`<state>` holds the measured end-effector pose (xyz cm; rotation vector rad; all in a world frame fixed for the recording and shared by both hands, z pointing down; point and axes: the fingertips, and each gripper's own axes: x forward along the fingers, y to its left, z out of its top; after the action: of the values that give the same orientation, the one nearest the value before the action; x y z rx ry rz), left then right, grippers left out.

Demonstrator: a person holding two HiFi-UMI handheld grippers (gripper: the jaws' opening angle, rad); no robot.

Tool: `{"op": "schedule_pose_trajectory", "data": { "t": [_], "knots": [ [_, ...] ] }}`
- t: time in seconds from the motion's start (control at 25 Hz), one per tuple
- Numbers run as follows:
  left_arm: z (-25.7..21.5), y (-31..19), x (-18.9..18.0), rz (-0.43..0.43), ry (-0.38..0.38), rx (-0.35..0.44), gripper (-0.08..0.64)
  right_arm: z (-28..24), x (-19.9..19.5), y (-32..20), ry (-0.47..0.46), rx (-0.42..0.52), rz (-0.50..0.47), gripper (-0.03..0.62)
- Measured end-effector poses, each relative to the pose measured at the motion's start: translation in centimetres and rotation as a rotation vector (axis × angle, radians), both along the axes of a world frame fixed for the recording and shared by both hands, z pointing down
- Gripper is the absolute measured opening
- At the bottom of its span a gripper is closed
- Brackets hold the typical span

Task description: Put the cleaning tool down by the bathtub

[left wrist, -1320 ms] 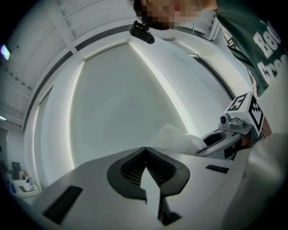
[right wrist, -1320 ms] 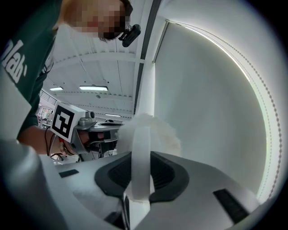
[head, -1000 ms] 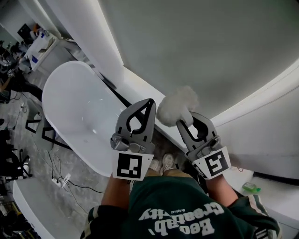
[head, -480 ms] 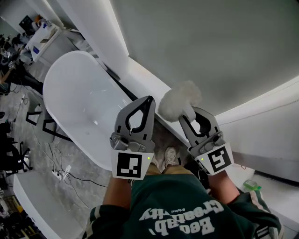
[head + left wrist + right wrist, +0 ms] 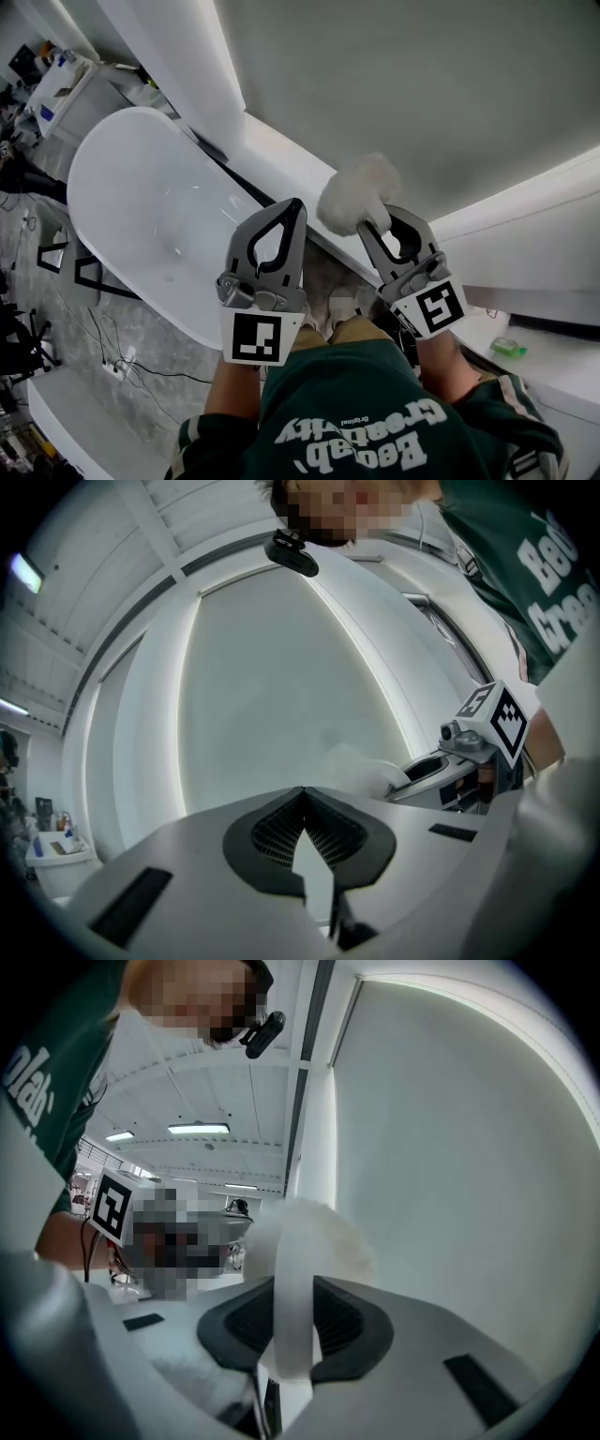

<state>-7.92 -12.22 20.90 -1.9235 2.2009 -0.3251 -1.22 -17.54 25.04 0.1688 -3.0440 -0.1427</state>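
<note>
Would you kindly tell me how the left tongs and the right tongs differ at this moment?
The left tongs are closed tip to tip on nothing; the right tongs clamp the white handle of the cleaning tool. The left tongs sit nearer the bathtub than the right tongs. Both are grey and point the same way.

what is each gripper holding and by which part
The right gripper clamps the fluffy white duster by its flat white handle; the left gripper is shut on nothing.

The bathtub now sits further left in the head view, and the small green object higher up.
</note>
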Motion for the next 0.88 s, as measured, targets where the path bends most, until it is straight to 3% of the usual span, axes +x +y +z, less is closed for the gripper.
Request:
{"op": "schedule_pose_trajectory", "data": {
  "t": [0.24,0.88],
  "knots": [
    [1.3,0.7,-1.4,0.017,0.05,0.02,0.008,1.4,-1.3,0.5,0.036,0.006,0.008,0.094],
    [4.3,-0.9,-4.9,-0.125,0.091,0.001,0.008,6.6,-6.6,-2.3,0.17,-0.037,-0.093,0.094]
  ]
}}
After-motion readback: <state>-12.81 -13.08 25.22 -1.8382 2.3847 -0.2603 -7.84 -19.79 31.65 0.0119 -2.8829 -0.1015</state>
